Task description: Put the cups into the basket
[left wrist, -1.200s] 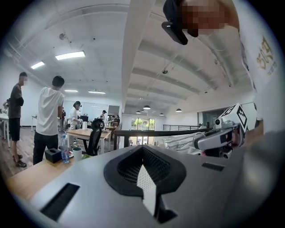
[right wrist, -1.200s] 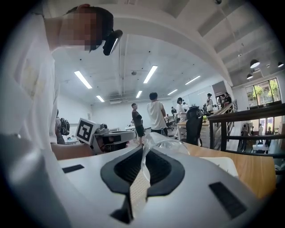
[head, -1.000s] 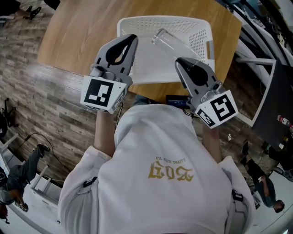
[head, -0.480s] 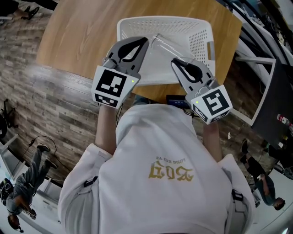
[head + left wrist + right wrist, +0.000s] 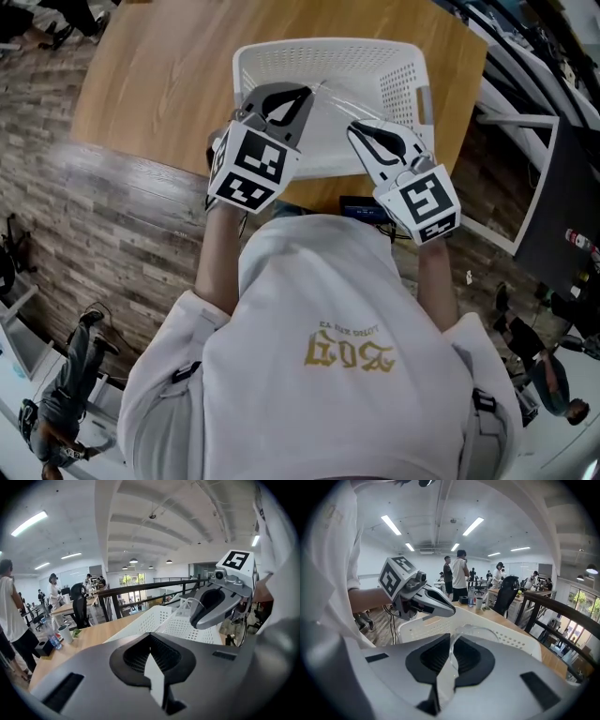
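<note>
We find the right gripper (image 5: pixel 449 641) with its jaws clamped on the wall of a clear cup (image 5: pixel 471 632), which is held over the inside of the white basket (image 5: pixel 328 45); whether the cup touches the basket floor we cannot tell. The left gripper (image 5: pixel 151 639) hangs just beside it over the same basket, jaws drawn together with nothing visible between them. The basket stands on the wooden tabletop (image 5: pixel 159 84) at its near edge, toward the right corner.
</note>
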### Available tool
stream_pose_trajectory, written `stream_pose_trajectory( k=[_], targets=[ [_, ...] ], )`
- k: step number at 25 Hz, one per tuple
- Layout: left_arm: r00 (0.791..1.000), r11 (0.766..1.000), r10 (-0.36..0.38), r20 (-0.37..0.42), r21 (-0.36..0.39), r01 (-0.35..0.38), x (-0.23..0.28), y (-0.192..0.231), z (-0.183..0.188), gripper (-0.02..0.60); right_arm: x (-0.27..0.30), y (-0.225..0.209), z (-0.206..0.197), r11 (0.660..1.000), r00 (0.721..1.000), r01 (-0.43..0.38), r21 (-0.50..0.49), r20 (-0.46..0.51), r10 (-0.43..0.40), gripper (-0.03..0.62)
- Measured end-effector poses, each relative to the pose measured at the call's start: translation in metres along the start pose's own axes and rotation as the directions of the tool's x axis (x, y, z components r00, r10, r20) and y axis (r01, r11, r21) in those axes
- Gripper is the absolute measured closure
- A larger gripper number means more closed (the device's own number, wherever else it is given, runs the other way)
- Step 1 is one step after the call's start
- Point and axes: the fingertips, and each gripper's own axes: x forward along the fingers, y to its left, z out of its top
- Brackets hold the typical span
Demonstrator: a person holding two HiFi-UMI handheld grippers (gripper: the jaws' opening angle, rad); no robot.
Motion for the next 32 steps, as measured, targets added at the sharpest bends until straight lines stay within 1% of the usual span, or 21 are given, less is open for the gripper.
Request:
stream_pose_trajectory(
  k=[4, 9, 13, 18, 22, 26, 32],
  targets=[
    [0.998, 0.998, -0.031, -0.055, 0.047, 0.034, 0.010, -0.004, -0.006, 0.574, 0.007, -0.001, -0.008, 0.999, 0.998, -0.012, -0.033, -0.059, 0.010, 0.568],
    [0.992, 0.993, -0.084, -0.095, 0.071, 0.091, 0.021, -0.012, -0.010, 0.575, 0.019, 0.002, -0.020, 0.995, 0.991, -0.048, -0.089, -0.128, 0.037, 0.568],
    [0.982, 0.987, -0.109, -0.152, 0.101, 0.125, 0.029, -0.017, -0.020, 0.575, 0.024, 0.001, -0.024, 0.994, 0.985, -0.083, -0.068, -0.155, 0.072, 0.568],
    [0.959, 0.976, -0.125, -0.253, 0.140, 0.164, 0.036, -0.022, -0.043, 0.575, 0.031, -0.003, -0.036, 0.986, 0.970, -0.099, -0.131, -0.235, 0.066, 0.568],
    [0.945, 0.970, -0.150, -0.290, 0.141, 0.197, 0.043, -0.027, -0.049, 0.575, 0.035, -0.003, -0.047, 0.981, 0.955, -0.138, -0.136, -0.281, 0.095, 0.568],
    [0.923, 0.956, -0.167, -0.346, 0.173, 0.237, 0.050, -0.033, -0.056, 0.574, 0.042, -0.003, -0.057, 0.977, 0.944, -0.158, -0.145, -0.313, 0.106, 0.568],
    [0.898, 0.938, -0.213, -0.384, 0.177, 0.298, 0.057, -0.043, -0.062, 0.575, 0.047, -0.006, -0.070, 0.974, 0.924, -0.182, -0.138, -0.362, 0.122, 0.568]
  ],
)
